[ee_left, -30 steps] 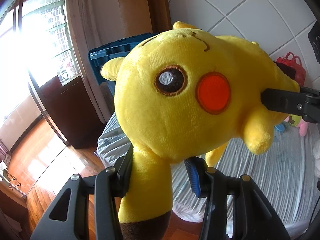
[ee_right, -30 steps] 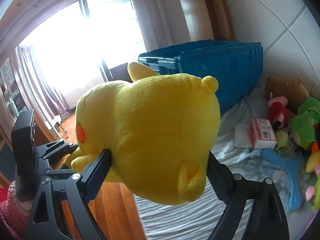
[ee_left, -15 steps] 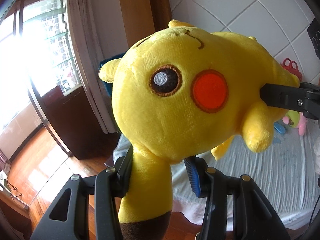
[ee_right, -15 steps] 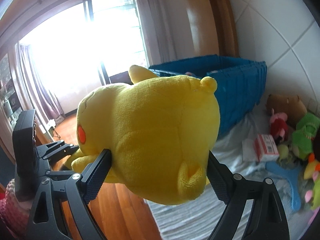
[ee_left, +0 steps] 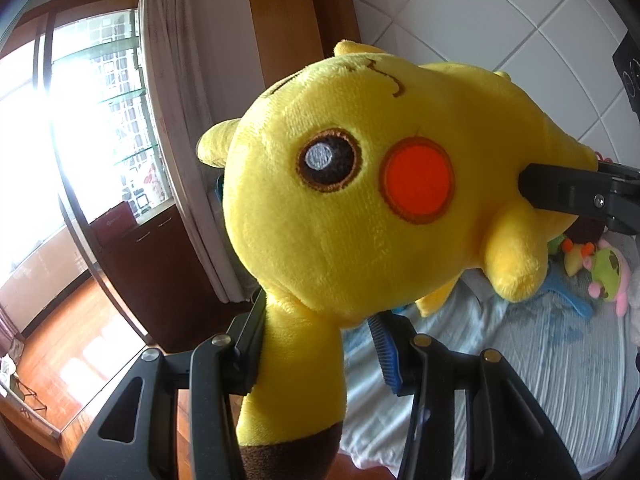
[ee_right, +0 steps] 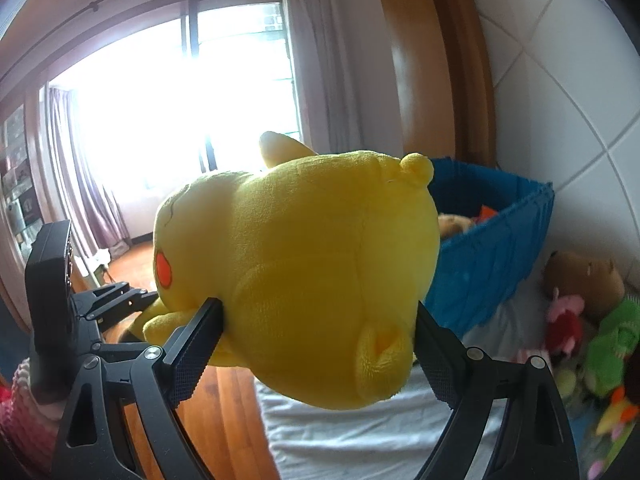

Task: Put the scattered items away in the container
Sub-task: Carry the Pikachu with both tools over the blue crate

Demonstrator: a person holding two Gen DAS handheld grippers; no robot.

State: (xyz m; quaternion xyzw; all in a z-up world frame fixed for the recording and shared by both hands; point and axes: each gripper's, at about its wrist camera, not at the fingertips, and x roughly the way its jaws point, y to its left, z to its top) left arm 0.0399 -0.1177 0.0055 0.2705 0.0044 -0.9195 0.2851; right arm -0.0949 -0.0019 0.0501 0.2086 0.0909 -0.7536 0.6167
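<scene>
Plush (ee_right: 304, 264) | both hand-held grippers (ee_left: 316, 356) (ee_right: 320, 344) clamp it | blue bin (ee_right: 500, 256) rim just behind, air between

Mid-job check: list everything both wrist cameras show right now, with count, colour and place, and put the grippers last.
yellow plush toy: one, yellow with red cheeks and a brown-tipped ear, held in the air between both grippers
blue crate: one, blue, on the bed against the tiled wall, open, with toys partly visible inside
brown plush bear: one, brown, on the bed beside the crate
small soft toys: several, green, pink, red and orange, heaped on the bed by the wall; exact count unclear
bed sheet: one, pale striped grey, below the toy
curtains: white, beside the bright window
left gripper: one, black, closed on the toy's ear
right gripper: one, black, jaws wide, clamping the toy's body
</scene>
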